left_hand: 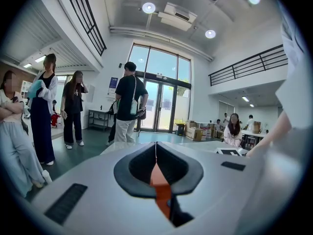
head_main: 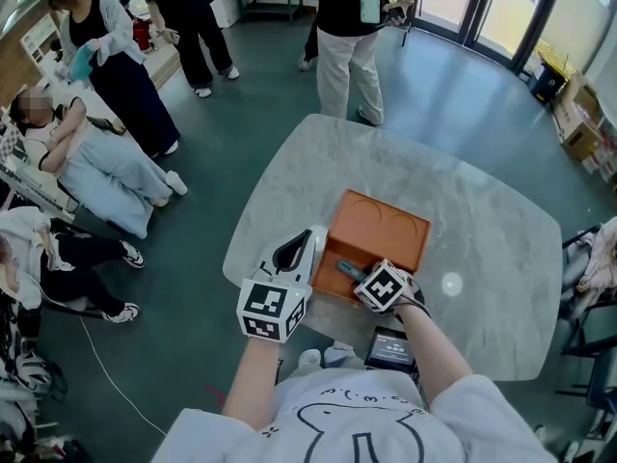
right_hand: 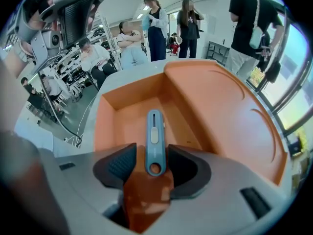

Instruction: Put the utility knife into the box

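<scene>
The utility knife [right_hand: 154, 140] is blue, the box [right_hand: 220, 106] orange.

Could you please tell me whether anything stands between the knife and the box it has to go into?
Nothing visible does. The knife already reaches into the deeper compartment of the box, whose floor is bare. It sits between the parted jaws of the right gripper.

White line-drawn T-shirt [head_main: 371, 421]; grey left tool [head_main: 294, 252], right tool [head_main: 353, 274], black-white marker cubes [head_main: 273, 312]
</scene>
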`<action>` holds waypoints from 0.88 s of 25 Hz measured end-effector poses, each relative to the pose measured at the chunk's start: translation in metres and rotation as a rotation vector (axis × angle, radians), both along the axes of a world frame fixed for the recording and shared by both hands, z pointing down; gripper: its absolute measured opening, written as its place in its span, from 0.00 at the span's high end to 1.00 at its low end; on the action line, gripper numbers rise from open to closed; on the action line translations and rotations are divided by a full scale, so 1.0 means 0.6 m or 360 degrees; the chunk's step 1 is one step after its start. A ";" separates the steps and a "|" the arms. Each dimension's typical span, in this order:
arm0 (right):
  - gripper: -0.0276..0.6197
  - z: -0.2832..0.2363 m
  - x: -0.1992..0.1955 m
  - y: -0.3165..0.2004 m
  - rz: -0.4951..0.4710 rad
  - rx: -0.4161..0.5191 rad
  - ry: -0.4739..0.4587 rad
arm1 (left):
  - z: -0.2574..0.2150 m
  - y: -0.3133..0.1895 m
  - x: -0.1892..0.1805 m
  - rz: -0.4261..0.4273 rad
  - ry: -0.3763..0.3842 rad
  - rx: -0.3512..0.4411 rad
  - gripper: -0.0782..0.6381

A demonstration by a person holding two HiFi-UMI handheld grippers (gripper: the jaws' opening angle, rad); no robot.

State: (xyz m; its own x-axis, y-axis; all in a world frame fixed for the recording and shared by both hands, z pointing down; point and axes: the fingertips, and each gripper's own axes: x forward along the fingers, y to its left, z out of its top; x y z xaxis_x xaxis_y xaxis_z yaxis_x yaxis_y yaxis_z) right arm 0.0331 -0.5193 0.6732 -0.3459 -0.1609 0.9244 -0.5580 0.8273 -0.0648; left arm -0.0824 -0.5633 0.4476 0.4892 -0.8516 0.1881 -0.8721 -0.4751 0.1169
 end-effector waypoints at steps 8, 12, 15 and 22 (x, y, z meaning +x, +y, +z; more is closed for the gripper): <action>0.55 -0.036 0.005 -0.009 0.0202 0.0081 -0.0133 | -0.010 0.016 -0.008 0.0035 0.0018 0.0018 0.87; 0.55 -0.066 0.013 -0.016 0.0383 0.0171 -0.0225 | -0.011 0.026 -0.010 0.0086 0.0019 0.0038 0.87; 0.55 -0.093 0.013 -0.012 0.0512 0.0237 -0.0319 | -0.018 0.040 -0.016 0.0116 0.0024 0.0054 0.87; 0.56 -0.179 0.002 0.016 0.0700 0.0368 -0.0607 | -0.035 0.075 -0.016 0.0189 0.0044 0.0099 0.87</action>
